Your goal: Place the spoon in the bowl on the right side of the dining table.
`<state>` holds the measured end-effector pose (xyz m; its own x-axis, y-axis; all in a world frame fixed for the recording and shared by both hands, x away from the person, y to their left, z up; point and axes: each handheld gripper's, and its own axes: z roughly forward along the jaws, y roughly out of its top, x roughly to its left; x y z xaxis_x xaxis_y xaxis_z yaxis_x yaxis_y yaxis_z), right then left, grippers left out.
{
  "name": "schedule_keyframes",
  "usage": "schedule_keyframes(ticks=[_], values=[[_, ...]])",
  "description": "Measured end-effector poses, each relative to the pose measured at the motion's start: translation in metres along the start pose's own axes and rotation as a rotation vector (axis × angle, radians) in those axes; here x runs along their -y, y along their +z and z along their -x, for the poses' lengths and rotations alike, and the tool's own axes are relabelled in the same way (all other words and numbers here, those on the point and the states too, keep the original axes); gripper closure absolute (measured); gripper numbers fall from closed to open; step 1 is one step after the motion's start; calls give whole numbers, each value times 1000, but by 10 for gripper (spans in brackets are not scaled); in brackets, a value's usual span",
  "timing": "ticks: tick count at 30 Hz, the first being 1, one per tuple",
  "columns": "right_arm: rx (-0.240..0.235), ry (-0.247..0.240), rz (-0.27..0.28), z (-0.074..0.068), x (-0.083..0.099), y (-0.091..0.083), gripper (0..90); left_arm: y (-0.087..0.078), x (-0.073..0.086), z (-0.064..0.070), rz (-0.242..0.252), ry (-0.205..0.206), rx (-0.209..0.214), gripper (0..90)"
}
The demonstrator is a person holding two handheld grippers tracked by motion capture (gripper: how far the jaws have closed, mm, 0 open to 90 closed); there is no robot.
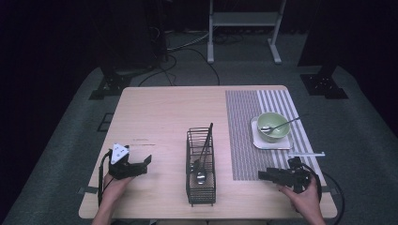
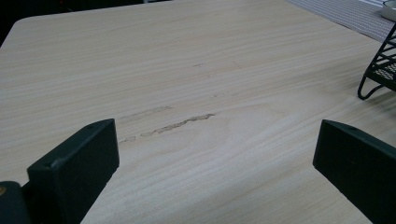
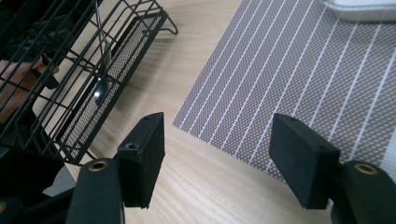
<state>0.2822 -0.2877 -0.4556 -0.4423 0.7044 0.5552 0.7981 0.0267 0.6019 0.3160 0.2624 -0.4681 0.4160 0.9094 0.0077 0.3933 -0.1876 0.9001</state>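
Right gripper (image 1: 264, 176), jaws wide and empty, sits lower right; rack (image 1: 201, 166) just left, spoon (image 1: 202, 157) probably lengthwise inside.

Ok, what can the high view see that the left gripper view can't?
High view: a green bowl with a spoon in it, on a white plate. Left gripper view: a close look at a scuff in the wood, between its two open fingers. Both: the wooden table, the black wire basket and the striped mat.
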Motion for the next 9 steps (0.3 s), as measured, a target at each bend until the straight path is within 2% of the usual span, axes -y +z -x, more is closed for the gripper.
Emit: schedule_keyframes(ticks=[9], values=[[-9, -18, -12, -2, 10, 6, 349, 0, 0, 0, 3, -2, 1, 0]])
